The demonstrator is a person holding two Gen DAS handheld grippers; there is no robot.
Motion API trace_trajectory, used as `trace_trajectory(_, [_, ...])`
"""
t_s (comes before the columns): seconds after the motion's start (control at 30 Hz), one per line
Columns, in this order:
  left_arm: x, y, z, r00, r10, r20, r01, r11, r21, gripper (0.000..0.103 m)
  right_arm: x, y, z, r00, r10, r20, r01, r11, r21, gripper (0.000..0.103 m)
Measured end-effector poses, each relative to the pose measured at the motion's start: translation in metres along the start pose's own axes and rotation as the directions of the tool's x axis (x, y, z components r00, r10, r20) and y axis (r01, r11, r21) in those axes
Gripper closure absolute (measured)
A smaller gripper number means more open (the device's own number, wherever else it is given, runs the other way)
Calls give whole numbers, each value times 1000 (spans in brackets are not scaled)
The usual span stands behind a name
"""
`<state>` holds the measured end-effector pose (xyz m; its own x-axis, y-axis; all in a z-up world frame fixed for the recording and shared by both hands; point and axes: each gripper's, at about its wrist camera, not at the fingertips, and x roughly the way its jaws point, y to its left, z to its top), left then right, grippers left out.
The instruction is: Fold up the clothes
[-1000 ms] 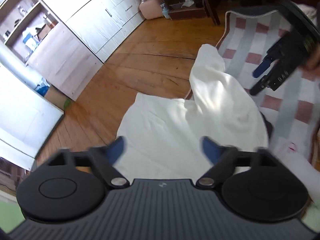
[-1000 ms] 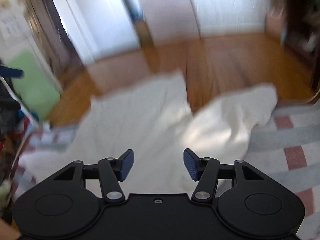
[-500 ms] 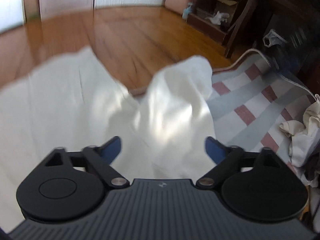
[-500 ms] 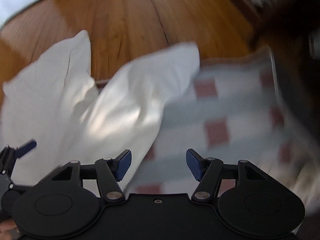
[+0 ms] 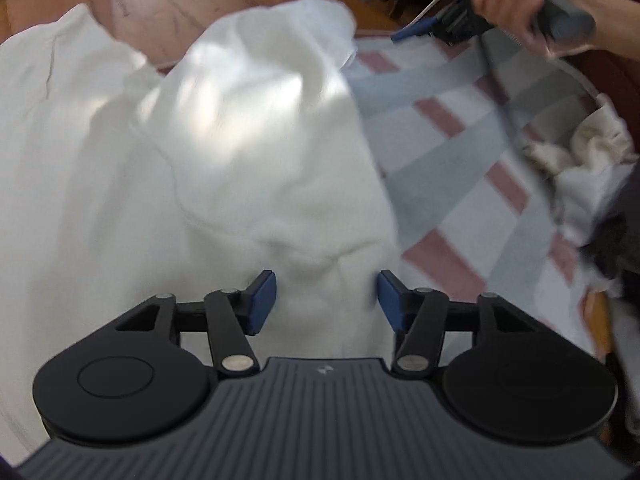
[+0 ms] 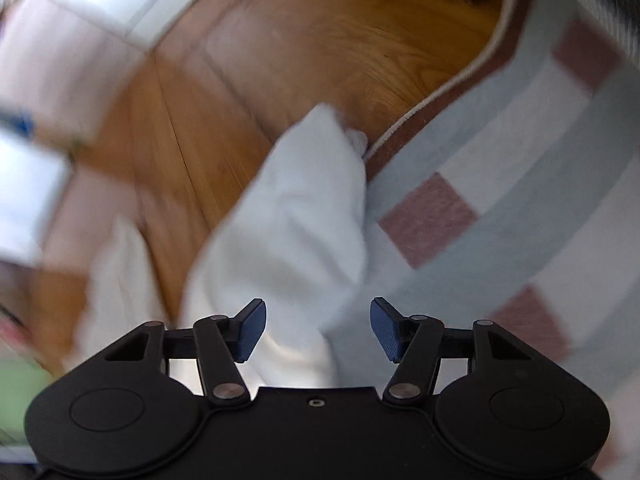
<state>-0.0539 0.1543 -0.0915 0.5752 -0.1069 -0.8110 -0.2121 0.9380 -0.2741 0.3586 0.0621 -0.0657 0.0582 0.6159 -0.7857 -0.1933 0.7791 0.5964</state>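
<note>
A white garment (image 5: 224,152) lies spread over the wooden floor and the edge of a checked rug (image 5: 452,160). Its sleeve points toward the far rug edge. My left gripper (image 5: 326,300) is open and empty, its blue pads low over the garment near the rug. My right gripper (image 6: 318,328) is open and empty above the sleeve (image 6: 304,200), which lies along the rug's border (image 6: 424,116). In the left wrist view the right gripper (image 5: 424,30) shows at the top right, held in a hand.
The rug (image 6: 520,208) has grey, white and dusty-red squares. A heap of cream and dark clothes (image 5: 592,168) lies on its right side. Wooden floor (image 6: 280,60) lies beyond the garment, with pale cabinets (image 6: 60,60) at the far left.
Both grippers have swung round over the garment. The left one has dropped closer to the cloth and its jaws have narrowed. The right one now looks along the sleeve.
</note>
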Motion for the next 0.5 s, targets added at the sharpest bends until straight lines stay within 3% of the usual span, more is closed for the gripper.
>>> trace_trajectory(0.07, [2,-2,-7,1000,15,14,-15,1000,-8,29,19,-17,-2,999,52,8,-52,993,105,37])
trace_trajectory(0.13, [4,-5,-11,999,17,32,-17,1000,-12,23,39,-26,-6,997,82,3,-82,985,154,37])
trace_trajectory(0.17, [5,-7,-9,999,31,37,-30,999,-10,29,49,-28,-10,995,96,3,-96,982,162,37])
trace_trajectory(0.2, [6,-9,-8,998,46,41,-46,999,-8,42,57,-28,-13,995,94,9,-95,981,170,37])
trace_trajectory(0.23, [6,-13,-4,998,49,30,-49,999,8,92,61,-27,-14,996,85,32,-90,979,181,36])
trace_trajectory(0.33, [-6,-19,6,999,48,25,-49,998,42,96,67,-20,-18,977,151,151,-173,974,147,35])
trace_trajectory(0.4, [-23,-15,7,997,41,64,-43,999,32,96,70,-8,-18,979,129,156,-146,984,106,70])
trace_trajectory(0.43, [-29,-11,5,997,33,75,-34,999,9,96,70,1,-17,984,104,144,-114,991,63,93])
trace_trajectory(0.5, [-39,-3,2,995,16,96,-12,999,-41,96,50,28,-12,978,76,193,-59,994,-93,94])
